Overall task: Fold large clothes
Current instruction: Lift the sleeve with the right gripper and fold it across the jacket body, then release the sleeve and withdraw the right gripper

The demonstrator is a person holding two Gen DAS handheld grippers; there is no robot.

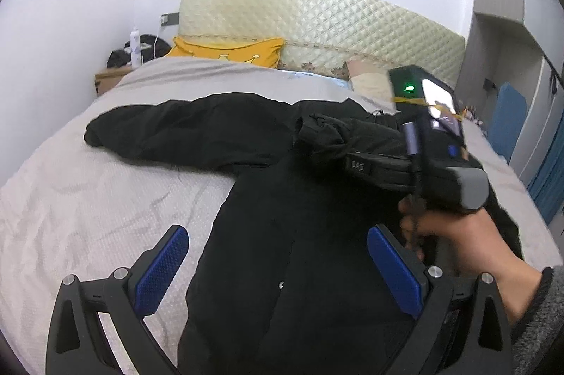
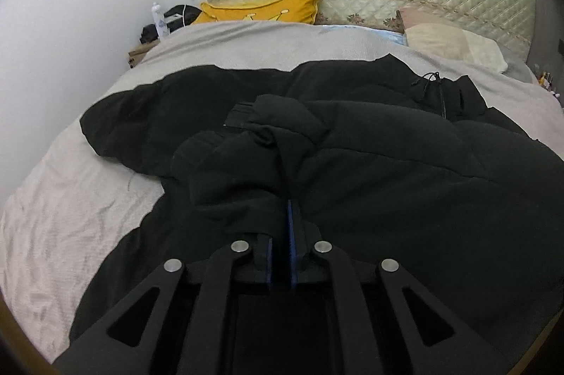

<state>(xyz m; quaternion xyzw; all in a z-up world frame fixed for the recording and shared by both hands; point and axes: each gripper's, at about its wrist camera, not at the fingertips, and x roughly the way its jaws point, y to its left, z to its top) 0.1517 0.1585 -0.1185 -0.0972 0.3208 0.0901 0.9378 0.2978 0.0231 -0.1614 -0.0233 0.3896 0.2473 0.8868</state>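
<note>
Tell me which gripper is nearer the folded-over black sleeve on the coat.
Right. The right gripper has its jaws nearly shut on the sleeve; the left gripper hangs open over the coat's lower body, short of it.

Bare bedsheet left free; right hand blocks right; pillow far.

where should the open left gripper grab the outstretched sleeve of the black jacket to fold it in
Grip the sleeve at its cuff end, coming from the bed's bare left side: it lies flat and fully extended there, so the left gripper can pinch its edge.
</note>
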